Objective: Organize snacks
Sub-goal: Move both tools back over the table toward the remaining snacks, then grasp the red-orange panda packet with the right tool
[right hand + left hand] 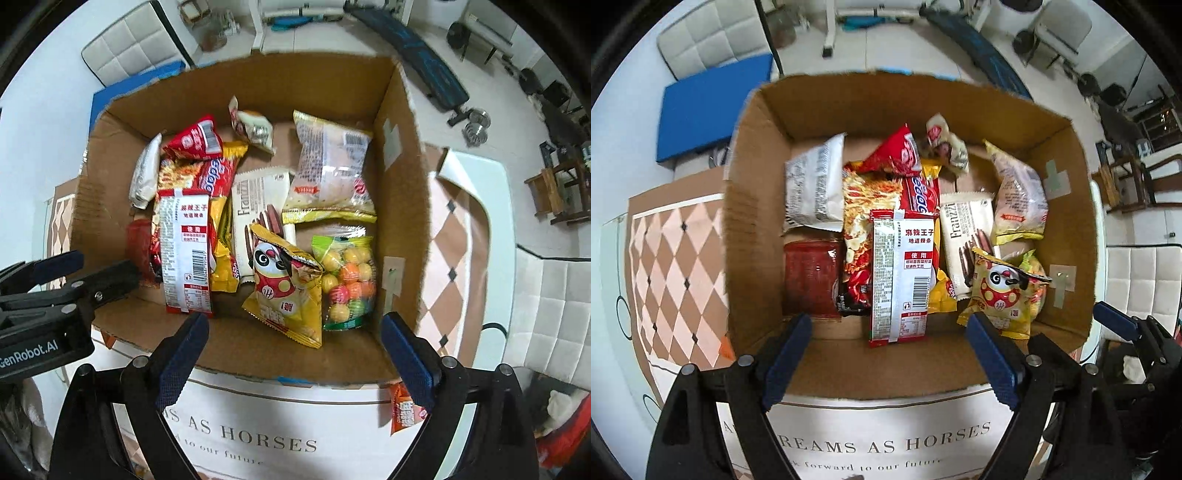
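Observation:
An open cardboard box (753, 192) (400, 192) sits on the table and holds several snack packs. Among them are a red-and-white spicy strip pack (901, 273) (186, 254), a yellow panda bag (1003, 290) (284, 291), a white Franzzi wafer pack (967, 232) (255, 210) and a bag of coloured gum balls (345, 280). My left gripper (886, 354) is open and empty over the box's near wall. My right gripper (293, 354) is open and empty, also over the near wall. A small orange packet (404, 411) lies on the table outside the box, by the right finger.
The box stands on a white table with a diamond-pattern cloth (676, 266) (454, 258) and printed lettering. The left gripper shows at the left of the right wrist view (55, 291). A blue pad (713, 107) lies behind the box. Chairs and gym gear stand beyond.

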